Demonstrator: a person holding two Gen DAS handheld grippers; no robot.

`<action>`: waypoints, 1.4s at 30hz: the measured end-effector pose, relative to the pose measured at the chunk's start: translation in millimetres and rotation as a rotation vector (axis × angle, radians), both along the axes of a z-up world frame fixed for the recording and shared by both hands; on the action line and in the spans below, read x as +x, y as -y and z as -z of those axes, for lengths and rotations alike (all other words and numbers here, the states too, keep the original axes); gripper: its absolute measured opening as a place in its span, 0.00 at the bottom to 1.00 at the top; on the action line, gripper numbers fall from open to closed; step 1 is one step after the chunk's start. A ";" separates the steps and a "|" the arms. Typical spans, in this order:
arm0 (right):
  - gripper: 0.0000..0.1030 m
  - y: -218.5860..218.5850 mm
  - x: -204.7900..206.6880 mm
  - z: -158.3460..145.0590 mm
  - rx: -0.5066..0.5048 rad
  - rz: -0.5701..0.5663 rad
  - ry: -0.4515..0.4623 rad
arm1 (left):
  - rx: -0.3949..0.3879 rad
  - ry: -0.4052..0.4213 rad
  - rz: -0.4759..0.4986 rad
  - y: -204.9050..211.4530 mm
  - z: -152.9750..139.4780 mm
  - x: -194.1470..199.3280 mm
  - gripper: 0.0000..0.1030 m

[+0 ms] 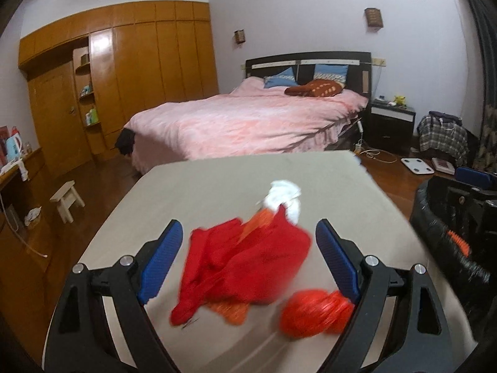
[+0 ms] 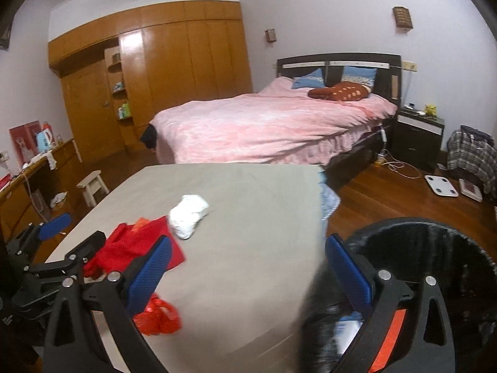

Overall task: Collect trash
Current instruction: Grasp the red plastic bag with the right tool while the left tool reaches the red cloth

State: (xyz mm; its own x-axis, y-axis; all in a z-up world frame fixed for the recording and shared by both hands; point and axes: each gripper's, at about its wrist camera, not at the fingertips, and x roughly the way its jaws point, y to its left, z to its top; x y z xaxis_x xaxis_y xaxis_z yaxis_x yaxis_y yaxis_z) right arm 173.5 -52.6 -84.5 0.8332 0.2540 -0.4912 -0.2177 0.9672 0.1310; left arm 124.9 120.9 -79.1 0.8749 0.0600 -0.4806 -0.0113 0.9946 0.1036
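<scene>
A red crumpled wrapper (image 1: 245, 264) lies on the grey table (image 1: 202, 186), with a white crumpled tissue (image 1: 284, 199) just behind it and a red plastic bag ball (image 1: 313, 312) in front right. My left gripper (image 1: 248, 248) is open, its blue pads on either side of the red wrapper, just above it. My right gripper (image 2: 245, 264) is open and empty at the table's right front edge, beside the black trash bin (image 2: 435, 248). In the right wrist view the wrapper (image 2: 133, 245), tissue (image 2: 188, 214) and bag ball (image 2: 158, 314) lie left, with the left gripper (image 2: 56, 236) over them.
The black bin (image 1: 447, 227) stands right of the table, on the wood floor. A pink bed (image 1: 248, 121) lies behind the table. A small white stool (image 1: 66, 200) and a wooden desk (image 1: 18, 168) are to the left.
</scene>
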 end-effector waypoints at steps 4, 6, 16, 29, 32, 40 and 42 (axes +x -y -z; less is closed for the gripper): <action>0.94 -18.3 -5.3 12.8 0.002 -0.042 -0.020 | -0.004 -0.015 -0.021 -13.3 9.6 -9.8 0.83; 0.94 -27.4 -4.9 16.3 0.002 -0.068 -0.024 | -0.011 -0.023 -0.030 -20.7 14.1 -13.8 0.83; 0.91 -80.8 -7.3 42.4 -0.032 -0.194 -0.098 | -0.022 -0.049 -0.081 -52.0 27.7 -18.0 0.82; 0.68 -112.9 -3.3 67.2 -0.097 -0.277 -0.191 | -0.048 -0.064 -0.104 -69.3 30.8 -15.9 0.81; 0.53 -114.6 -3.6 71.5 -0.088 -0.304 -0.224 | -0.049 -0.066 -0.103 -69.8 32.0 -15.7 0.81; 0.32 -111.0 -7.8 65.5 -0.077 -0.330 -0.216 | -0.053 -0.064 -0.074 -57.8 29.3 -14.3 0.75; 0.29 -105.0 -6.0 60.8 -0.079 -0.316 -0.203 | -0.057 -0.060 -0.062 -53.2 27.8 -13.5 0.74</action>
